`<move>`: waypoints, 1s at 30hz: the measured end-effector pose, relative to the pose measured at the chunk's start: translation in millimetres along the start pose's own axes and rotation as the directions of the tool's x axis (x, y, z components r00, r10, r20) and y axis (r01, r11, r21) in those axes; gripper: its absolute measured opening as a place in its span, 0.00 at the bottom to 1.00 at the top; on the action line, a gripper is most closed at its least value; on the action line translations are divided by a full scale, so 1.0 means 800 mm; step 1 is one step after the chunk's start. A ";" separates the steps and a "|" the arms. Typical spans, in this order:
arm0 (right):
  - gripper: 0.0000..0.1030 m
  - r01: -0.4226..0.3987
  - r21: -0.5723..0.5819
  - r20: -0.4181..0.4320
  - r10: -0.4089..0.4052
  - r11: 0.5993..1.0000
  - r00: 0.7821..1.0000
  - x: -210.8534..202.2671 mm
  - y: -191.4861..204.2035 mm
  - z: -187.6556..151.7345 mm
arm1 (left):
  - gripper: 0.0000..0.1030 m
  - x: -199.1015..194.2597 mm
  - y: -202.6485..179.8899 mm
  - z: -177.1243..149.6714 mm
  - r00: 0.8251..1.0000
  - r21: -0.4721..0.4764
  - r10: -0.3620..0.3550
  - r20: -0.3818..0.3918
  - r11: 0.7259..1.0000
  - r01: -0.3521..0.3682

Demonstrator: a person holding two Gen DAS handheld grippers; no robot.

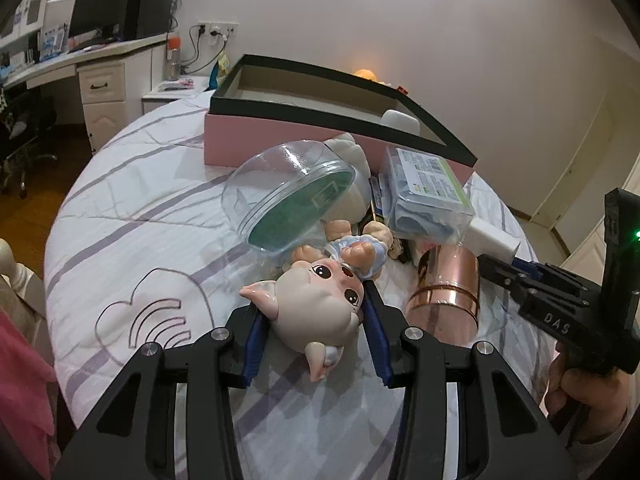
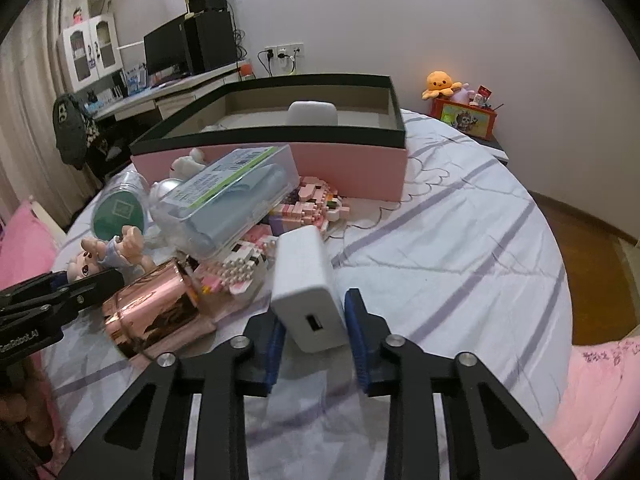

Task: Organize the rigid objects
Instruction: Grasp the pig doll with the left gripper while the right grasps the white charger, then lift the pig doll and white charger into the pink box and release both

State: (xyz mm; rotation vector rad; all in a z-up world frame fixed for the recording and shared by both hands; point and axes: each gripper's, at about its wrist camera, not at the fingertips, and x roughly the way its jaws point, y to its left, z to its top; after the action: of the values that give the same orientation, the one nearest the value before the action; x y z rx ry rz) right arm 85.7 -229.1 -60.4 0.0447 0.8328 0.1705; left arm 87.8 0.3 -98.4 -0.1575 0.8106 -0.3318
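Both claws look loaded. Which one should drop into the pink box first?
Probably right. The right claw grips the white charger, with bare quilt between it and the pink box. The left claw straddles the pig figure, behind the clutter pile.

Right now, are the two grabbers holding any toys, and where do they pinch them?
The left gripper pinches the pig doll by its big head. The right gripper pinches the white USB charger by its sides near the port end.
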 end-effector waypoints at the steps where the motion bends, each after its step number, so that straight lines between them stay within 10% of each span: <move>1: 0.25 -0.008 0.006 0.003 0.007 1.000 1.000 -0.004 -0.001 -0.001 | 0.43 -0.003 0.000 -0.002 1.000 0.002 0.002 0.004 1.000 -0.002; 30: 0.22 -0.084 0.037 0.044 0.083 0.996 0.996 -0.019 0.003 0.023 | 0.45 -0.024 0.004 0.003 0.998 0.016 0.026 0.064 0.999 -0.027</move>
State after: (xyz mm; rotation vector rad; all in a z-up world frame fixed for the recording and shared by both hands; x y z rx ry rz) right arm 88.8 -228.5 -37.0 0.1199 0.7920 0.2311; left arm 77.7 9.9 -84.6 -0.1404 0.7458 -0.3073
